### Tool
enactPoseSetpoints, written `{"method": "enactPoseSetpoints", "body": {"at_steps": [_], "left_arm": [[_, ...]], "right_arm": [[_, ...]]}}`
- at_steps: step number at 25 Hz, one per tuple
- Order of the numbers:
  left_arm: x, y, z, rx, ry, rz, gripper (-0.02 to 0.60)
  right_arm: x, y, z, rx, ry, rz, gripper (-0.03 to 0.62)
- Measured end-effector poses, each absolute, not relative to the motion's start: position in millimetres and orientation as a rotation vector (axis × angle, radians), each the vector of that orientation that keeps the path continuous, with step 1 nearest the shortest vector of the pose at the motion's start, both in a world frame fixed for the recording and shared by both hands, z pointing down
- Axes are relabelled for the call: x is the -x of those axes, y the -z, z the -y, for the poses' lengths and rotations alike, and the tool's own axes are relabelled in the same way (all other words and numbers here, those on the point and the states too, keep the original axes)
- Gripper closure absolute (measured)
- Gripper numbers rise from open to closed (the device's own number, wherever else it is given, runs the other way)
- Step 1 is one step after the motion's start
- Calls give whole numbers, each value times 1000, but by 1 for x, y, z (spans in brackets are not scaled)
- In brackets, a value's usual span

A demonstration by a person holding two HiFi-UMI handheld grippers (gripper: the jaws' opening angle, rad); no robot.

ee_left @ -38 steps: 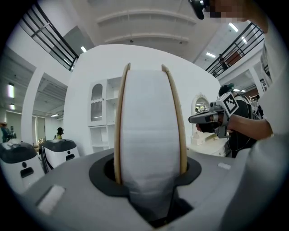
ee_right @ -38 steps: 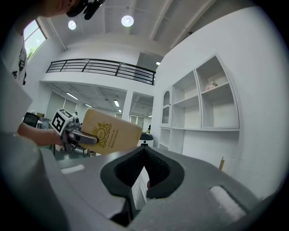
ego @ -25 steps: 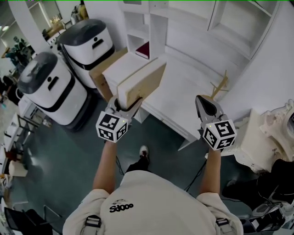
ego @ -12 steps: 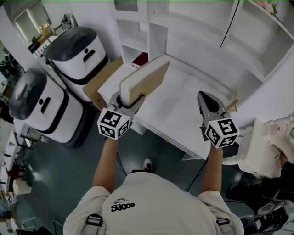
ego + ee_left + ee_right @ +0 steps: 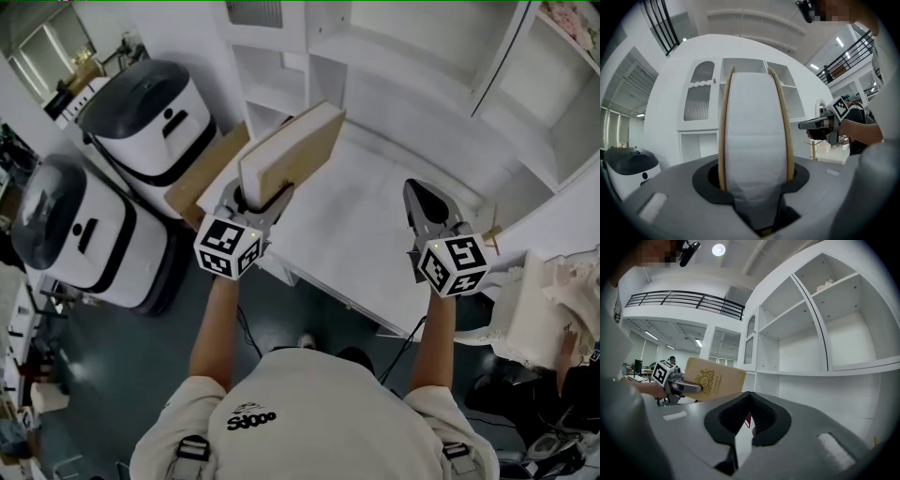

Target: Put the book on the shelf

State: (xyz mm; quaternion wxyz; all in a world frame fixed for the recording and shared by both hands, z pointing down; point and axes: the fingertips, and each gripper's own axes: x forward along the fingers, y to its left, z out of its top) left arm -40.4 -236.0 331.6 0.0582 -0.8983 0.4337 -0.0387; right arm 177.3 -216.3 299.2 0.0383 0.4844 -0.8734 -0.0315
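Observation:
A tan hardcover book (image 5: 295, 155) with white page edges stands upright between the jaws of my left gripper (image 5: 258, 202), which is shut on its lower end. In the left gripper view the book (image 5: 754, 136) fills the middle, with the white shelf unit (image 5: 740, 79) behind it. My right gripper (image 5: 422, 202) hovers over the white desk (image 5: 375, 234), its jaws closed to a point and holding nothing. The right gripper view shows the closed jaws of the right gripper (image 5: 749, 401), the book's gold-printed cover (image 5: 715, 383) at the left, and open shelf compartments (image 5: 806, 329) ahead.
Two white machines with dark tops (image 5: 141, 108) (image 5: 66, 234) stand on the floor at the left. A cardboard panel (image 5: 202, 173) leans against the desk's left end. A small wooden stand (image 5: 814, 147) sits on the desk at the right. Cream-coloured objects (image 5: 553, 309) lie at the far right.
The person has stepped closer to the desk, and the shelf unit has come nearer in view. The book, still held, has risen slightly toward the shelves. The right gripper keeps its place.

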Motion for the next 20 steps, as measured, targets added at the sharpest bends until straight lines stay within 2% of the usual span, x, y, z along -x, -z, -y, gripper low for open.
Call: {"method": "enactPoseSetpoints", "body": {"at_steps": [20], "left_arm": [[130, -391, 431, 2615, 75, -1837, 345]], "right_arm": [[-158, -349, 412, -1377, -78, 2730, 592]]}}
